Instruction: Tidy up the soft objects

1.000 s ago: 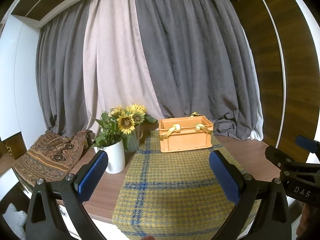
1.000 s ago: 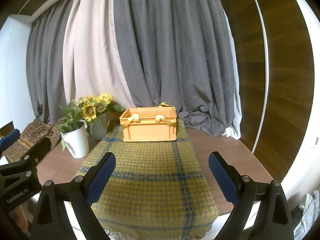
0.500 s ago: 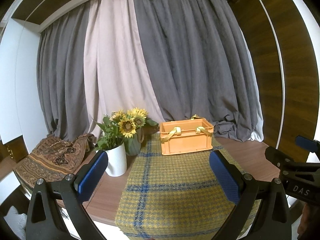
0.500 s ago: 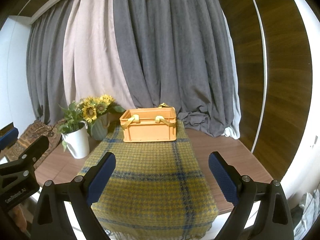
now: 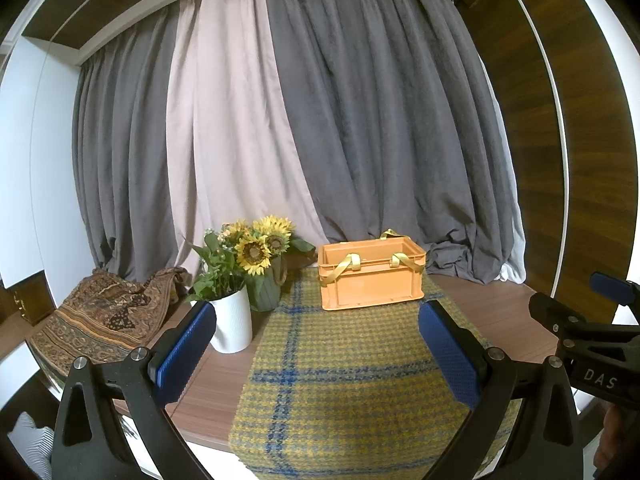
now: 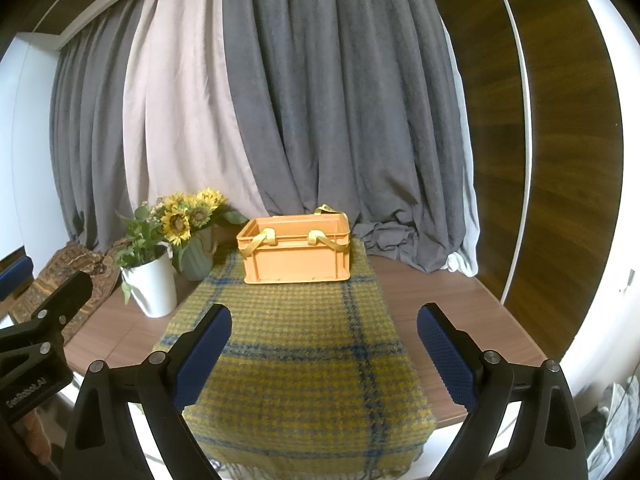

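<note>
An orange plastic crate with yellow straps draped over its rim stands at the far end of a yellow and blue plaid blanket spread along the table. A brown patterned cloth lies crumpled at the table's left end. My left gripper is open and empty, held above the blanket's near part. My right gripper is open and empty, also above the blanket's near part, to the right of the left one.
A white pot of green plants and a dark vase of sunflowers stand left of the blanket. Grey and pink curtains hang behind the wooden table. A wood-panelled wall is at the right.
Both grippers have tilted slightly upward, so the table and crate sit lower in view. Both stay open and empty.
</note>
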Available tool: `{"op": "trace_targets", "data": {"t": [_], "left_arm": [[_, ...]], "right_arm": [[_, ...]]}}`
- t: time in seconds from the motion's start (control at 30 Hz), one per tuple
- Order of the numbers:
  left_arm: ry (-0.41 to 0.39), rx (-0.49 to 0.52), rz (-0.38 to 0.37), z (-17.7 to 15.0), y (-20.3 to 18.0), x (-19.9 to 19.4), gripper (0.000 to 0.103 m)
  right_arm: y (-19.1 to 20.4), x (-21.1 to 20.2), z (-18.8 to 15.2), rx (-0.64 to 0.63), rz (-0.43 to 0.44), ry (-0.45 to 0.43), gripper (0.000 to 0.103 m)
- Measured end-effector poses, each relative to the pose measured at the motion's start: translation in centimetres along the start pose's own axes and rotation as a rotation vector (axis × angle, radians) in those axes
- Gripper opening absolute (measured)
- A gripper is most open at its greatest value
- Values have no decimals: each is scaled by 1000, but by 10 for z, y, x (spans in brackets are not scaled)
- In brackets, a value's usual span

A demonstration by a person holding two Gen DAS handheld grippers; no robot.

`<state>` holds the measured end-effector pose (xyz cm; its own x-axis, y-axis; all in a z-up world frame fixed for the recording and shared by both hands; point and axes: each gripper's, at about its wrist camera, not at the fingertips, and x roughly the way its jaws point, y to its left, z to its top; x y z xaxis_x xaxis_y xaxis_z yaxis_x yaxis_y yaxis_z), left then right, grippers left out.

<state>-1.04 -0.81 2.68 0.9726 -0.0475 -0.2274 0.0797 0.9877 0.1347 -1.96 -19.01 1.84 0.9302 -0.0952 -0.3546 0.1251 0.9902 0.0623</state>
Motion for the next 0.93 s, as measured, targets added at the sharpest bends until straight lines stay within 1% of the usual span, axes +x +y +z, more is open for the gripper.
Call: {"op": "trace_targets", "data": {"t": [0.93], "left_arm": [[1,0,-7,-1,-1,1,103]], "right_arm": [[-3,3,-3,4,-9,10,95]]}}
